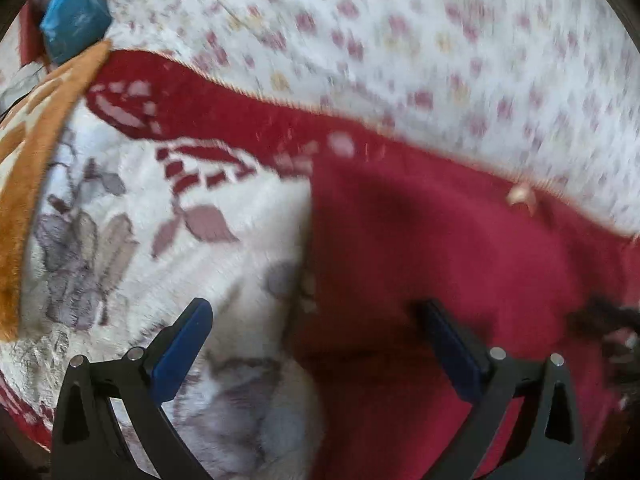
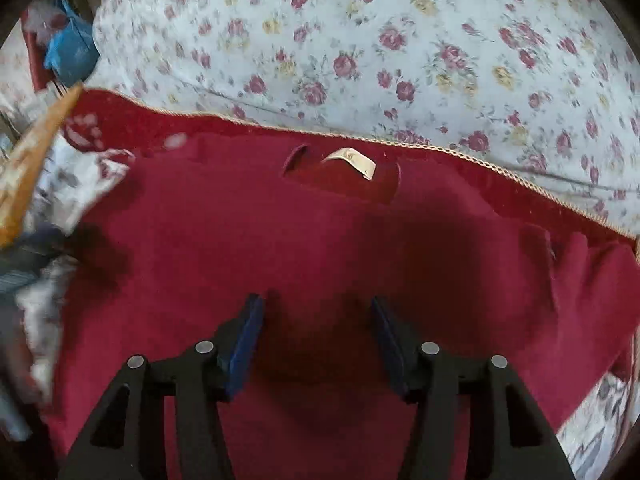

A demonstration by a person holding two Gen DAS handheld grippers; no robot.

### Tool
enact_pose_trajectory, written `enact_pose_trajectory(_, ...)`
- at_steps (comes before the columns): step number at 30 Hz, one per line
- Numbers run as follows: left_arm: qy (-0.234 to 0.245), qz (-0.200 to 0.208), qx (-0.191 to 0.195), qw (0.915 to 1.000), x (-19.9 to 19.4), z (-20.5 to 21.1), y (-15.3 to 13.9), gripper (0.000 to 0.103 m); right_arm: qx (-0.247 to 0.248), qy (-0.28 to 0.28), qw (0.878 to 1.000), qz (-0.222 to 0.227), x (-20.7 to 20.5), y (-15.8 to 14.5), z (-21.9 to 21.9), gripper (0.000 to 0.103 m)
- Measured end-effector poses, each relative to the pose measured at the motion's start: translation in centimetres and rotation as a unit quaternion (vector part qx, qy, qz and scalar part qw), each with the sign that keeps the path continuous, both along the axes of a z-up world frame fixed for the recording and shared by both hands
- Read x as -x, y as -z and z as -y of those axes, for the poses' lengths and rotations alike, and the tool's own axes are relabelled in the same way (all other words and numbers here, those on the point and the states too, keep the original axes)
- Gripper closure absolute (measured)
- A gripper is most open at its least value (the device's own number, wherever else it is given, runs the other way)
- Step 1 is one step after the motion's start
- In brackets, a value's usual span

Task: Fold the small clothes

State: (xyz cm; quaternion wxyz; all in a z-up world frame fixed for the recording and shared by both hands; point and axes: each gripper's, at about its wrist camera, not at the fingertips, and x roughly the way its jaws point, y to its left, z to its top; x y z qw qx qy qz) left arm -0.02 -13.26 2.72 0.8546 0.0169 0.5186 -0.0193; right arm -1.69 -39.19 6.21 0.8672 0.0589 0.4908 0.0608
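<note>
A dark red garment [image 2: 304, 248] lies spread flat on a plush blanket, its collar with a pale neck label [image 2: 354, 162] at the far side. My right gripper [image 2: 316, 332] hovers just above its middle, jaws apart, nothing between the blue pads. In the left wrist view the same red garment [image 1: 440, 248] fills the right half, its left edge running down the picture. My left gripper [image 1: 316, 332] stands wide open over that edge, one blue pad [image 1: 180, 344] above the white blanket, the other [image 1: 452, 352] above the red cloth.
A white, grey-flowered plush blanket [image 1: 132, 240] with a red border and an orange edge [image 1: 36, 152] lies under the garment. Behind it rises a rose-printed sheet or pillow [image 2: 360, 40]. A blue bundle [image 2: 70, 52] sits at the far left.
</note>
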Motion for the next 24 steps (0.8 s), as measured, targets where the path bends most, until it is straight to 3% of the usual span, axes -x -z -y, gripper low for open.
enact_pose_trajectory(5,-0.007,0.009,0.009,0.9999,0.4,-0.2,-0.4,0.000,-0.007,0.092,0.995,0.040,4.5,-2.7,7.7,0.035)
enact_pose_trajectory(8,-0.009,0.036,-0.004,0.9993,1.1,-0.5,-1.6,0.000,-0.012,0.186,0.981,0.049,6.9,-2.9,14.9,0.026)
enact_pose_trajectory(11,-0.012,0.045,0.016,0.9988,1.4,-0.9,-2.4,0.000,-0.033,0.283,0.958,0.037,8.9,-1.9,22.3,0.026)
enact_pose_trajectory(15,-0.027,0.048,0.028,0.9981,1.0,-1.5,-2.5,0.000,-0.086,0.355,0.930,0.036,9.3,-0.6,28.7,0.026)
enact_pose_trajectory(20,-0.028,0.042,0.033,0.9982,0.6,-1.5,-2.4,0.000,-0.223,0.391,0.892,0.038,7.7,2.5,32.9,0.029)
enact_pose_trajectory(21,-0.026,0.042,0.031,0.9983,0.5,-1.3,-2.3,0.000,-0.248,0.386,0.888,0.039,6.9,3.3,33.5,0.039)
enact_pose_trajectory(22,-0.024,0.042,0.028,0.9984,0.5,-1.2,-2.3,0.000,-0.257,0.384,0.886,0.041,6.2,3.7,33.6,0.060)
enact_pose_trajectory(23,-0.024,0.042,0.026,0.9985,0.4,-1.1,-2.2,0.000,-0.257,0.388,0.884,0.041,5.7,4.0,33.9,0.073)
enact_pose_trajectory(24,-0.025,0.039,0.024,0.9986,0.3,-1.1,-2.1,0.000,-0.249,0.399,0.882,0.039,5.5,4.1,34.2,0.095)
